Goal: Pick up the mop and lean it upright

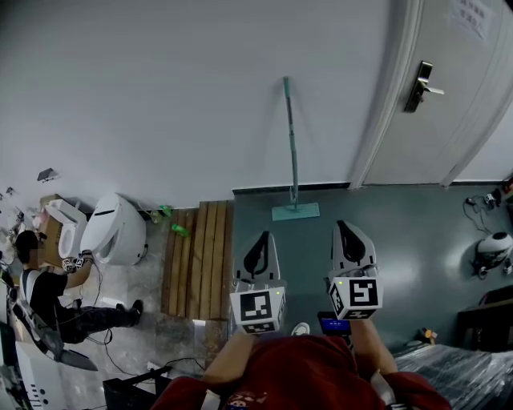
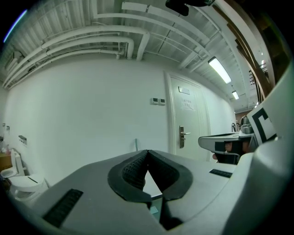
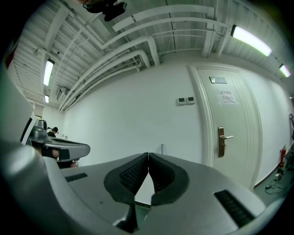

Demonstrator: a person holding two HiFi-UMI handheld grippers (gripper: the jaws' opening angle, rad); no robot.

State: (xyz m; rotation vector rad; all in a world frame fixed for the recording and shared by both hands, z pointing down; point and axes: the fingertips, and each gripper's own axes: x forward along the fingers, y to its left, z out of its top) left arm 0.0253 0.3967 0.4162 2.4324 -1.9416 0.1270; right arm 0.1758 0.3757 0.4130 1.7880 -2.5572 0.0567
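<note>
Two claws at lower centre, the left gripper [image 1: 263, 237] and right gripper [image 1: 345, 226], have jaws pressed together on nothing. The teal mop [image 1: 290, 144] leans upright against the white wall [image 1: 160, 96], centre frame. The notice [image 1: 469, 16] on the door [image 1: 449, 104], upper right, is unreadable.

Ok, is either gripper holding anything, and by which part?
Nothing is held. The left gripper and right gripper are both shut and empty; the mop leans on the wall, clear of both.
</note>
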